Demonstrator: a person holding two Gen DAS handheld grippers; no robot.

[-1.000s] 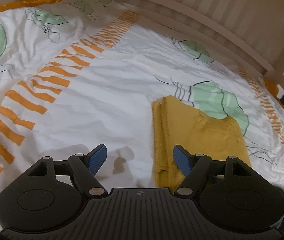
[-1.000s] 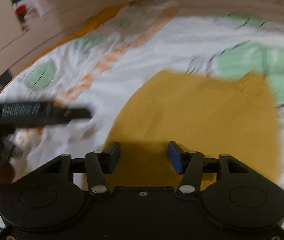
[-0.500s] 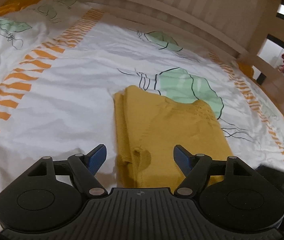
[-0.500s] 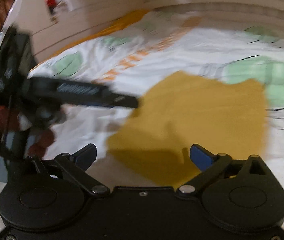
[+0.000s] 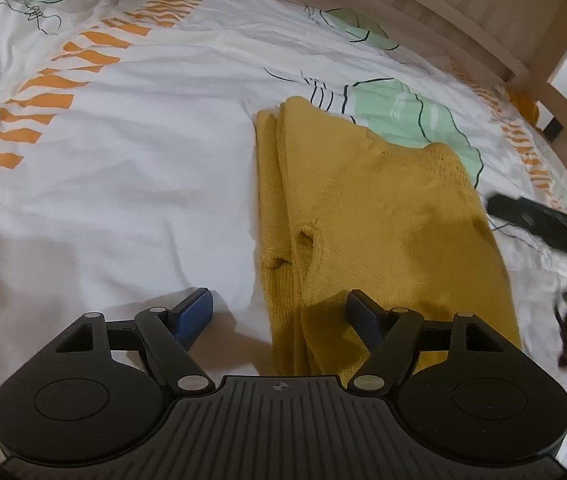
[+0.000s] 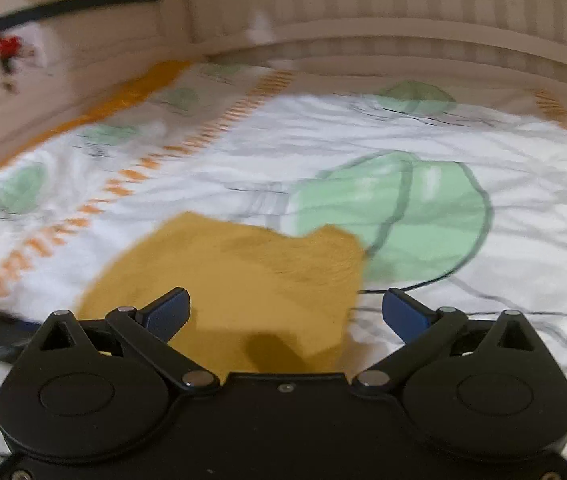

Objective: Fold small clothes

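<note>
A mustard-yellow knit garment (image 5: 383,220) lies folded flat on the white printed bedsheet (image 5: 143,160), its stacked folded edges along its left side. My left gripper (image 5: 279,312) hovers open over the garment's near left corner, one blue pad over the sheet, the other over the cloth, nothing pinched. In the right wrist view, which is blurred, the same garment (image 6: 243,280) lies ahead. My right gripper (image 6: 285,312) stands wide open above its near right edge, empty. The right gripper's dark body (image 5: 555,232) shows at the left wrist view's right edge.
The sheet carries green leaf prints (image 5: 411,120) and orange striped bands (image 5: 43,92). A pale wooden slatted bed frame (image 5: 463,4) runs along the far side. In the right wrist view, a pale wall or cabinet (image 6: 63,40) stands far left.
My right gripper has opened wide and swung right across the garment. My left gripper has dropped closer, so the garment's left edge now lies between its fingers.
</note>
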